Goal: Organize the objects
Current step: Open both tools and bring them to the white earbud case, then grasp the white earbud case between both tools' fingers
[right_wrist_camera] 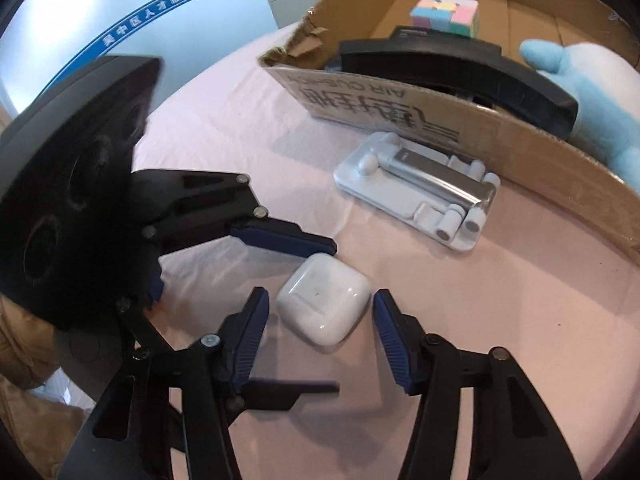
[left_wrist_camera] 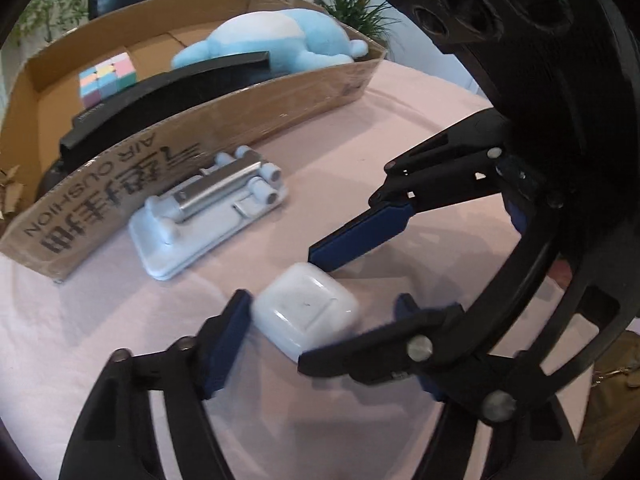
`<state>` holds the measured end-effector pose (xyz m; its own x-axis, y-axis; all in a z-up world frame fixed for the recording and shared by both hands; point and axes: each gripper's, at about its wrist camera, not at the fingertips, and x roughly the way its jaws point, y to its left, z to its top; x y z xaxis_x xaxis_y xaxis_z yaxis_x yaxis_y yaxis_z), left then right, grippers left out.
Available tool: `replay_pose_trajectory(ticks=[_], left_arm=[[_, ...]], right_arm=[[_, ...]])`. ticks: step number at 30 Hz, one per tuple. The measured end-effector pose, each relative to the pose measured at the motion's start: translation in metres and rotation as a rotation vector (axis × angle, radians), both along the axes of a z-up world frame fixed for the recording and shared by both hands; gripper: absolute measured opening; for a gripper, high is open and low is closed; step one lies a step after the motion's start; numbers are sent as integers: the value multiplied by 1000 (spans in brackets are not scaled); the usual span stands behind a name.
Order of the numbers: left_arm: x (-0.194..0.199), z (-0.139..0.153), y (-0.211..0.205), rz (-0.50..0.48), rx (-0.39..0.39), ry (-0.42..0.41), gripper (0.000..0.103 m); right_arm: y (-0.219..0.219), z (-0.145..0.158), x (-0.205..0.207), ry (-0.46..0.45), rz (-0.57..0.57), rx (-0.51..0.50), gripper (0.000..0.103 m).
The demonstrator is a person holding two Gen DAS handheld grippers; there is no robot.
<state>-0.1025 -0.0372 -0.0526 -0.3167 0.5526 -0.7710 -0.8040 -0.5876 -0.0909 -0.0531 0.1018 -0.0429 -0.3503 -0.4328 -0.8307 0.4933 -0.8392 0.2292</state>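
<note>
While the white earbud case (right_wrist_camera: 324,304) lies flat, cornerwise, both the left gripper (left_wrist_camera: 316,320) and right gripper (right_wrist_camera: 320,316) straddle it, jaws apart.

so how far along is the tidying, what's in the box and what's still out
Done: the pastel cube, black device and blue plush toy already lie in the cardboard box.

In hand: both grippers flank the white earbud case on the pink tablecloth. The right gripper has gaps either side; the left gripper looks against it, contact unclear.

Left: the case and the folded white phone stand.
</note>
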Motion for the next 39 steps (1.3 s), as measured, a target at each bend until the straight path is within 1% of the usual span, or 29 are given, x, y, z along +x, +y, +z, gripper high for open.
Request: replay_pose_trajectory(ticks=[4, 5, 6, 9, 11, 14, 19, 21, 22, 23, 25, 27, 30, 33, 35, 39], left_arm=[[0, 3, -1, 9, -24, 28, 58], [1, 3, -1, 7, -37, 43, 55], [2, 4, -2, 4, -36, 46, 52], [3, 3, -3, -1, -36, 47, 51], [2, 0, 8, -2, -38, 50, 51], [3, 0, 9, -2, -43, 59, 51], [2, 2, 12, 3, -45, 53, 51], [4, 5, 11, 8, -48, 62, 51], [5, 7, 10, 12, -54, 66, 51], [5, 8, 8, 13, -52, 71, 51], [1, 16, 4, 28, -9, 49, 51], [-2, 20, 3, 31, 6, 46, 51], [-4, 18, 8, 30, -10, 57, 51], [-6, 9, 13, 20, -32, 49, 51], [-4, 5, 14, 16, -37, 54, 51], [-3, 2, 14, 14, -44, 55, 51]], right_arm=[[-2, 0, -8, -41, 3, 20, 50], [-3, 1, -8, -47, 6, 23, 48], [-5, 0, -6, -57, 10, 27, 48], [-7, 1, -6, -69, 8, 47, 48], [-7, 1, -7, -82, 5, 48, 48], [-7, 1, -9, -101, 6, 50, 47], [-8, 4, -9, -110, 15, 62, 46], [-7, 10, -8, -95, 13, 61, 40], [-5, 13, -7, -81, 7, 64, 30], [-3, 17, -9, -75, 2, 58, 26], [3, 25, -11, -85, 2, 22, 25], [6, 30, -13, -81, 2, 8, 25], [3, 32, -20, -74, 1, 38, 25], [1, 23, -24, -101, 2, 42, 25], [0, 18, -27, -125, 3, 34, 31], [-2, 12, -31, -160, 5, 14, 38]])
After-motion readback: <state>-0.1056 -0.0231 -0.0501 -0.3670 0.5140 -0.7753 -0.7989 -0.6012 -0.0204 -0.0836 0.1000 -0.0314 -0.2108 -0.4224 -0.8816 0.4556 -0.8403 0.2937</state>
